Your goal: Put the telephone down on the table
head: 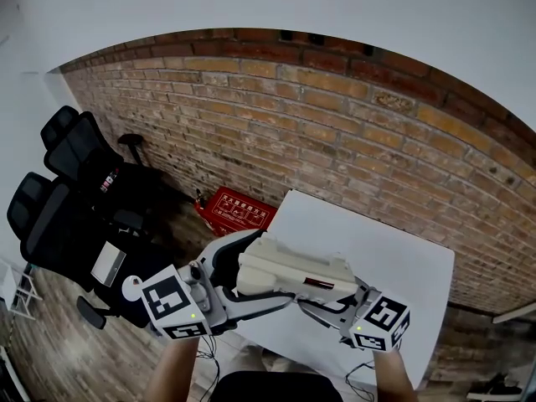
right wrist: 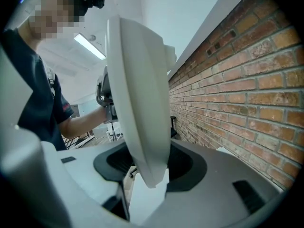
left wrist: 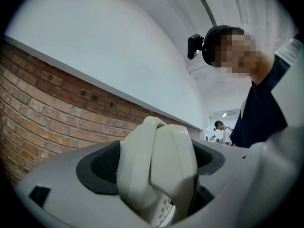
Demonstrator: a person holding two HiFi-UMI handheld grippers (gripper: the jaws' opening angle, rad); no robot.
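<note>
Left gripper [head: 239,276] is pointing level and right gripper [head: 333,298] is dipping slightly, their jaws pinching opposite ends of the telephone [head: 293,268], holding it over the table [head: 410,258] near edge. Brick wall [head: 335,132] is running behind, chairs [head: 71,191] sitting left, red box [head: 237,210] lying beside the table.

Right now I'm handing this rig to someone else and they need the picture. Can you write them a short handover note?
Left claw: shut on one end of the cream telephone.
Right claw: shut on its other end.
Telephone: in the air over the white table, near its edge.
Done: gripped by both.
Left: lower it onto the table, open both claws.
</note>
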